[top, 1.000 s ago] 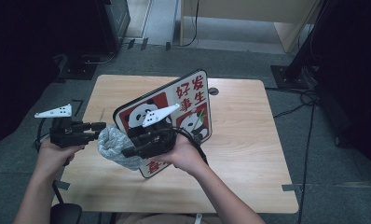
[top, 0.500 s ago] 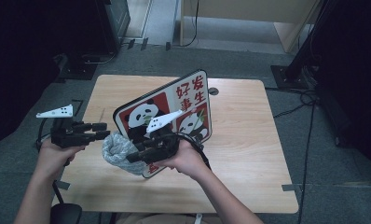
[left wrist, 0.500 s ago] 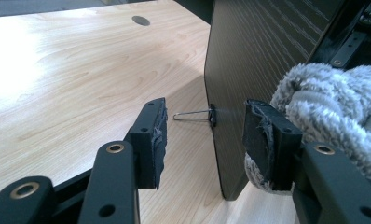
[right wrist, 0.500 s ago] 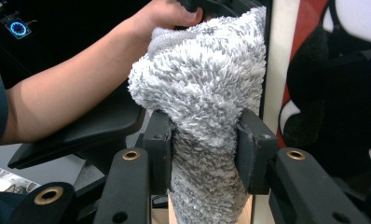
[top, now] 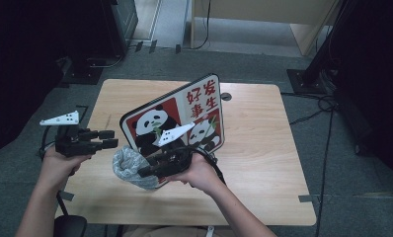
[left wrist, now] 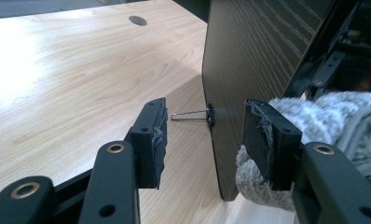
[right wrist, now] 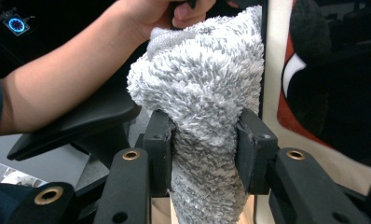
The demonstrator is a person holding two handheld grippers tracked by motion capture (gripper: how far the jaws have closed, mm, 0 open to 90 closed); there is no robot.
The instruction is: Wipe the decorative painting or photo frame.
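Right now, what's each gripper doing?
Left gripper: open, holding nothing.
Right gripper: shut on the grey fluffy cloth.

A: Where does the board [top: 184, 116] stand?
B: Upright on the table [top: 263, 163], mid-table.
A: And the cloth [top: 128, 168]?
B: At the board's near-left edge, right of the left hand-held gripper [top: 108, 139].

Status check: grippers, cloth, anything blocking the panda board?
Right gripper clamped on grey cloth, pressed at panda board lower edge. Left gripper open, empty, beside the board's edge. Binder clip on that edge.
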